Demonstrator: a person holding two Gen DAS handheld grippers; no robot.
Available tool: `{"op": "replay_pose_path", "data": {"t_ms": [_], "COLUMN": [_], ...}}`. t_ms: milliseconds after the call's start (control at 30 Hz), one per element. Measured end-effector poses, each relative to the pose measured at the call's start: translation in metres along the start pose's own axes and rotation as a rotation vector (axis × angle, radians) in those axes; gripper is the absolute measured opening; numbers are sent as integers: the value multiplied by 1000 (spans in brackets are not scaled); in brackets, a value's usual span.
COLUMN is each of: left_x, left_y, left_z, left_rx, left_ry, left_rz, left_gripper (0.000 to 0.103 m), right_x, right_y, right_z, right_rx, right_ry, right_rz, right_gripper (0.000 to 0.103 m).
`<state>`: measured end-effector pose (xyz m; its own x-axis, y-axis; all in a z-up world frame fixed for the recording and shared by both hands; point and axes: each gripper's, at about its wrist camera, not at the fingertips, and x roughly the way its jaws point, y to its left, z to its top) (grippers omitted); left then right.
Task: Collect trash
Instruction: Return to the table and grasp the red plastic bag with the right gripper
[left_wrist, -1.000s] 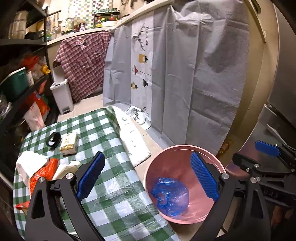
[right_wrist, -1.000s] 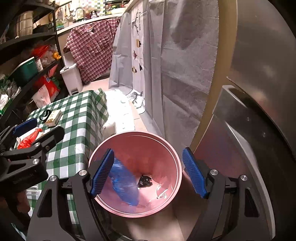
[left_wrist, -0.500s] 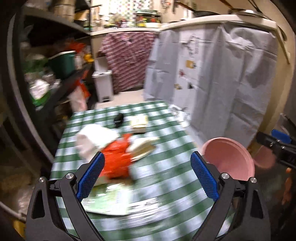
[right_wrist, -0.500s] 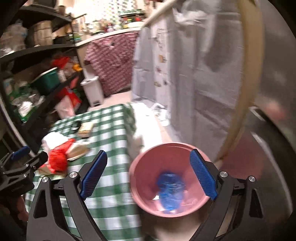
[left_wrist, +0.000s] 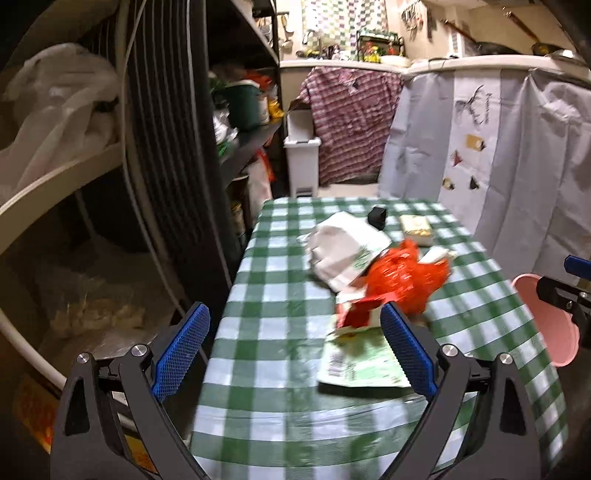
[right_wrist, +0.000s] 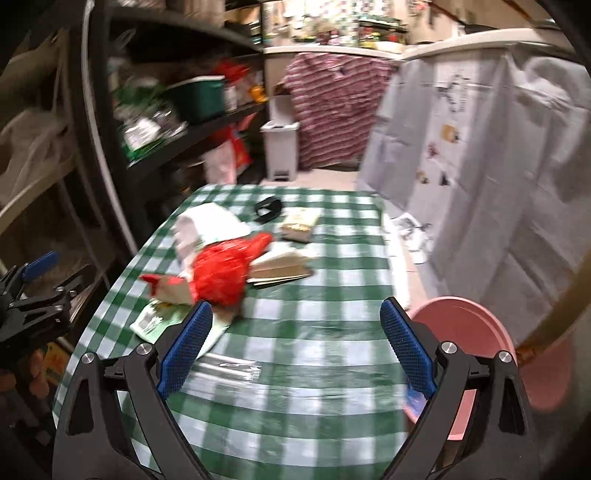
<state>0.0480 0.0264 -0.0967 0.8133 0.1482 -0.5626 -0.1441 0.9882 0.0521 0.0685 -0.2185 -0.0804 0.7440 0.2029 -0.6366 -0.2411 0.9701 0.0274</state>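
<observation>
On my left wrist view, the left gripper (left_wrist: 293, 349) hangs with fingers wide apart and nothing between them, over the green checked tablecloth (left_wrist: 273, 306); the red plastic bag (left_wrist: 402, 277) lies beside a white paper bag (left_wrist: 343, 254). On my right wrist view, the right gripper (right_wrist: 295, 349) is also spread and empty, the pink bin (right_wrist: 465, 325) just off the table's right edge.

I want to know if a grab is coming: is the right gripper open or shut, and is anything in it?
Open and empty. The right gripper has its blue fingers spread wide over the checked tablecloth, nothing between them.
</observation>
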Motion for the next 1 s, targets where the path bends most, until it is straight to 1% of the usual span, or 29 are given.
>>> {"op": "replay_pose_path", "data": {"t_ms": [100, 167, 267, 300, 400, 500, 600, 667, 800, 967, 1000], "left_x": [2, 4, 10, 14, 24, 29, 34, 36, 40, 43, 44], "left_y": [11, 16, 21, 24, 31, 41, 47, 48, 44, 40, 39], "left_z": [-1, -2, -7, -8, -10, -8, -7, -7, -7, -8, -8], "left_rx": [-25, -41, -50, -48, -56, -111, -154, -151, -140, -127, -125], "left_ry": [-2, 3, 11, 16, 43, 62, 71, 74, 82, 91, 92], "left_rz": [11, 12, 27, 34, 64, 66, 70, 78, 77, 70, 69], "left_gripper": [91, 91, 91, 91, 91, 91, 91, 91, 91, 91, 91], "right_x": [18, 30, 49, 58, 82, 97, 110, 117, 128, 140, 144], "right_y": [17, 29, 46, 51, 63, 67, 65, 64, 64, 63, 64], "right_z": [-3, -2, -6, -10, -18, -19, -16, -13, -7, -2, -3], "right_rx": [-19, -50, -106, -134, -178, -167, -113, -87, -93, -68, -70], "right_ry": [22, 16, 3, -3, 5, -8, -28, -41, -43, -30, -15], "right_rz": [24, 31, 22, 7, 0, 18, 30, 29, 35, 48, 54], "right_gripper": [91, 91, 91, 91, 91, 89, 88, 88, 86, 86, 79]}}
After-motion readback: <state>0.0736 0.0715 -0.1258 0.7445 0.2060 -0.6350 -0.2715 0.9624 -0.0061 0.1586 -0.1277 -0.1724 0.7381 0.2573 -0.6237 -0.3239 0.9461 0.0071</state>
